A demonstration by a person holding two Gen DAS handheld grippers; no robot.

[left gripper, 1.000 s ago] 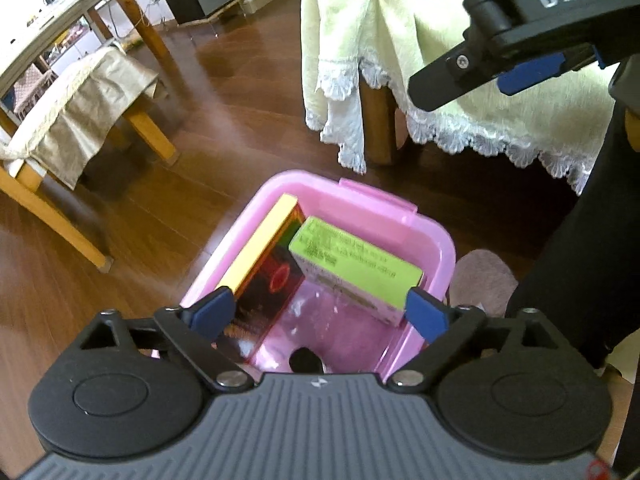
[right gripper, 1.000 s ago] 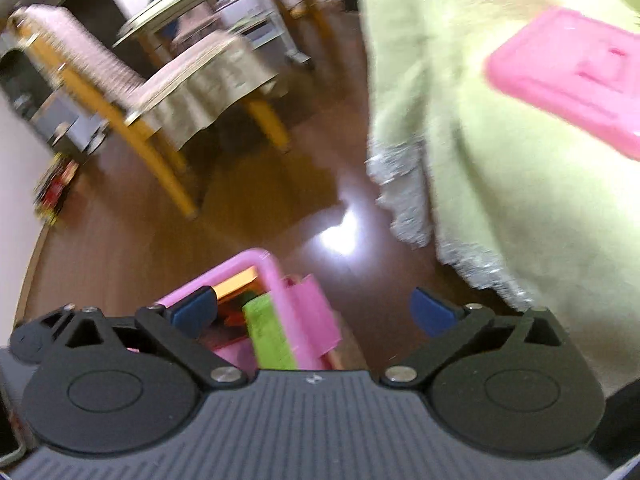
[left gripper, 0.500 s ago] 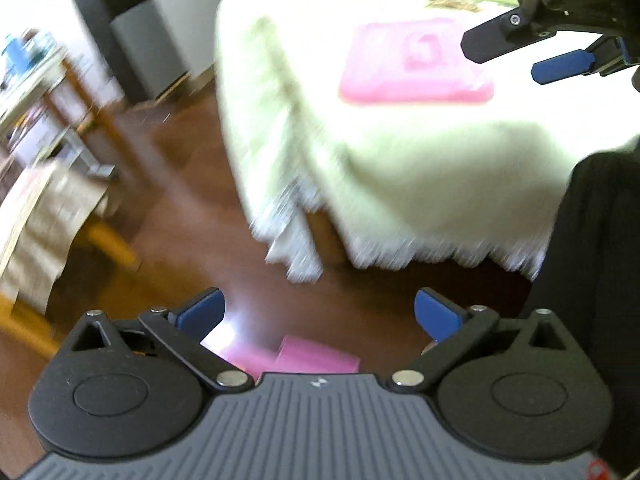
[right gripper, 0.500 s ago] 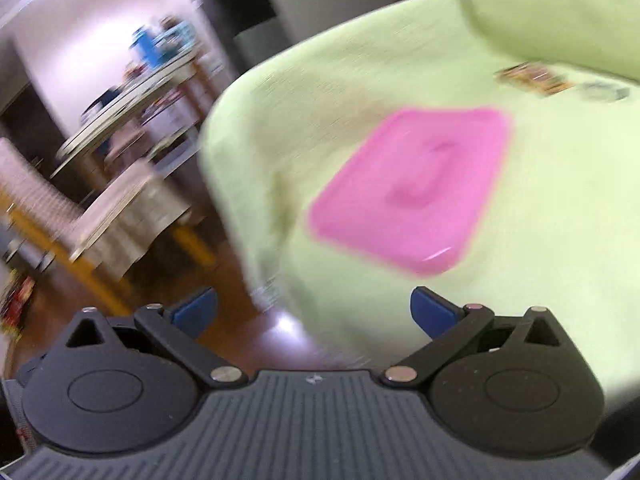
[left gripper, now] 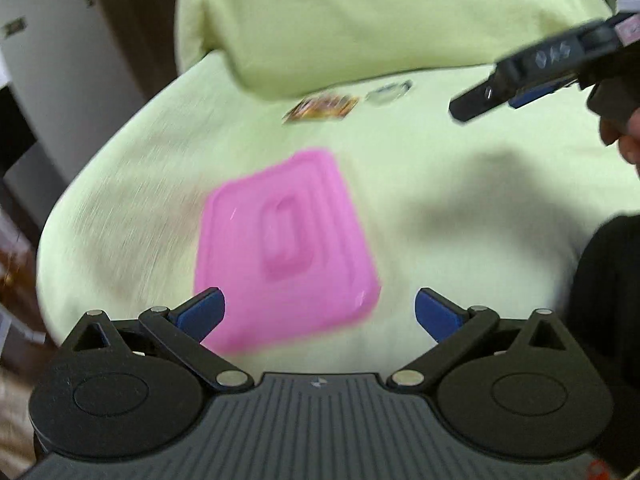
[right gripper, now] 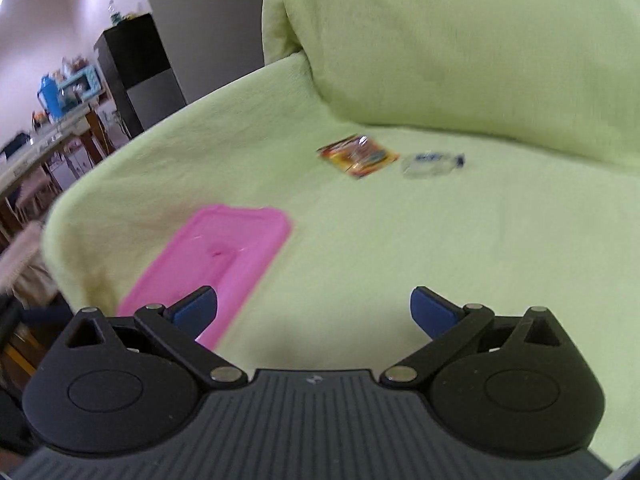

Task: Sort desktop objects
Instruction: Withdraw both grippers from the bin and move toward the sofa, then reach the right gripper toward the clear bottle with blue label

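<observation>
A: Step in hand? Entries left to right, please.

B: Left side first. Left gripper (left gripper: 320, 308) hovers above the near edge of the pink lid (left gripper: 286, 246), which lies flat on the green cloth (left gripper: 460, 208) at the surface's left end. Jaws spread wide, nothing between them; no contact with the lid that I can confirm, as the view is motion-blurred.

A: Middle of the surface?

B: Two loose items remain, well beyond the lid toward the draped back. An orange-red packet (right gripper: 358, 156), and just beside it on the right a small clear piece with a dark blue end (right gripper: 432, 163). Too blurred to identify the second. They look close together; touching or not, cannot tell.

A: And the right?

B: Right gripper (right gripper: 314, 312) is held over bare cloth, lid off to its left, facing the two items. Jaws also wide apart, empty. From the left wrist view the same gripper (left gripper: 520, 88) shows in the air at upper right, above the cloth, with a hand (left gripper: 624, 140) behind it.

A: Judgement on the phase?

B: A reach between picks, I think: both tools empty, two things not yet sorted. No bin is in view here.

A: Next move?

B: Probably the right gripper goes forward and down to the packet. It lies flat on soft cloth, so the fingertips would need to press in low at its edges. Risk: snagging the cloth, or nudging the clear piece.
</observation>
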